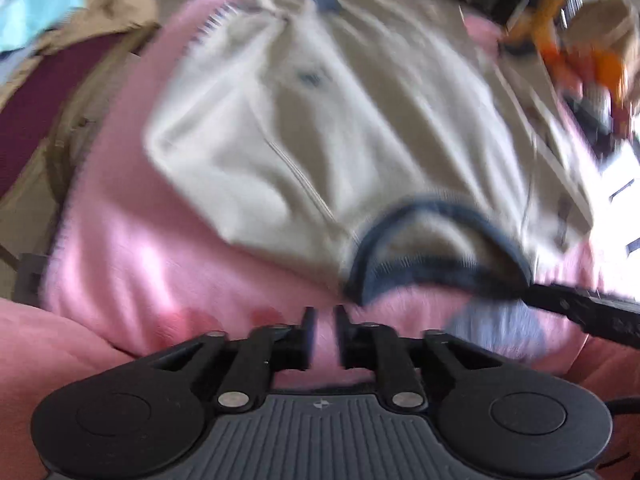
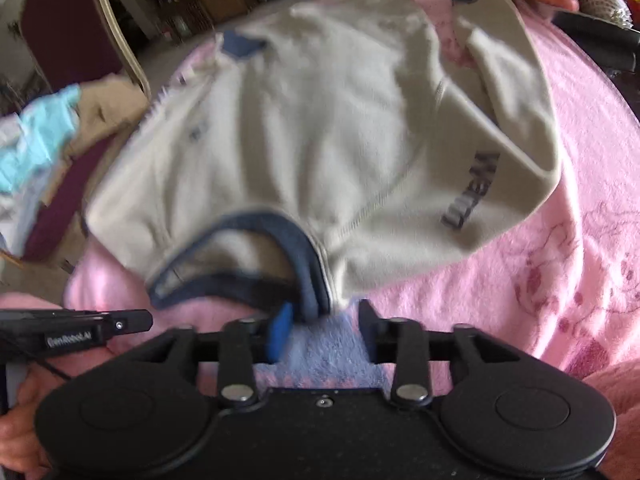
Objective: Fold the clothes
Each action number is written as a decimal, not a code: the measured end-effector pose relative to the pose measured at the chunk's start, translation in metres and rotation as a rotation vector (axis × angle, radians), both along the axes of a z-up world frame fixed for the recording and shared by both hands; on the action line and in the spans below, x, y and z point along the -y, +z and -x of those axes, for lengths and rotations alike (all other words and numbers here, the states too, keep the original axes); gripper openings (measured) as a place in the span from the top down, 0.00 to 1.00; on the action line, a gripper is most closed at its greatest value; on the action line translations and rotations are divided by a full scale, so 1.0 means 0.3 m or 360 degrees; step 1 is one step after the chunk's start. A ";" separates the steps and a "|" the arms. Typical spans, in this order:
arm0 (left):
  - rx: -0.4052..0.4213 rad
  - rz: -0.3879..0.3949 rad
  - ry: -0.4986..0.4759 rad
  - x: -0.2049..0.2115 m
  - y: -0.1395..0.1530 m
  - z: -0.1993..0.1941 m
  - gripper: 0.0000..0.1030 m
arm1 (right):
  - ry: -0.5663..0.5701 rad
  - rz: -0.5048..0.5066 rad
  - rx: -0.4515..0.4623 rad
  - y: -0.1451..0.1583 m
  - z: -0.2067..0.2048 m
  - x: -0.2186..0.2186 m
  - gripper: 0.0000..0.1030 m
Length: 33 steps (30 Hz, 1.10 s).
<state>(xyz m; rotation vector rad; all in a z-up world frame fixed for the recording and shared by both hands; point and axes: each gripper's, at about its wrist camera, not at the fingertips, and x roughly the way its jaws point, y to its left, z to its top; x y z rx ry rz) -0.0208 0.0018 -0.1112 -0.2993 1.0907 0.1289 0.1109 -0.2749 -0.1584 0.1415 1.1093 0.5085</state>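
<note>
Cream sweatshirt (image 2: 304, 132) with navy collar (image 2: 240, 256) lies flat on the pink blanket (image 2: 560, 240), spread out just ahead of both grippers, collar end nearest.

Left gripper (image 1: 323, 316): jaws parted by a narrow gap, only pink blanket showing between them, nothing gripped. Collar (image 1: 432, 240) sits ahead and to its right, close but apart. Frame is motion-blurred, so treat the exact gap as approximate.

Right gripper (image 2: 324, 320): jaws apart, released. The collar's corner sits right at the fingertips, just inside the left finger with the blue pad (image 2: 280, 332); pads don't press on it. A blue patch of the blanket shows between the fingers.

Each gripper's tip pokes into the other's view from the side, so they sit near each other along the collar edge.

Sleeve (image 2: 508, 92) with dark lettering lies folded in, ahead-right of the right gripper. Pile of other clothes (image 2: 48, 136) ahead-left, off the blanket.
</note>
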 end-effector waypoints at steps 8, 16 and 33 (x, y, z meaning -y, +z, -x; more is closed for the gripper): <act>0.0096 0.0146 0.0425 -0.262 -0.032 -0.084 0.58 | -0.0094 -0.0322 0.0053 0.029 -0.128 0.075 0.85; 0.0092 0.0123 0.0504 -0.265 -0.149 -0.247 0.74 | -0.0258 -0.0208 -0.0207 -0.118 -0.193 0.075 0.86; 0.0114 -0.0626 0.0503 -0.117 -0.137 -0.257 0.81 | -0.0475 -0.0336 0.0000 -0.034 -0.152 0.214 0.62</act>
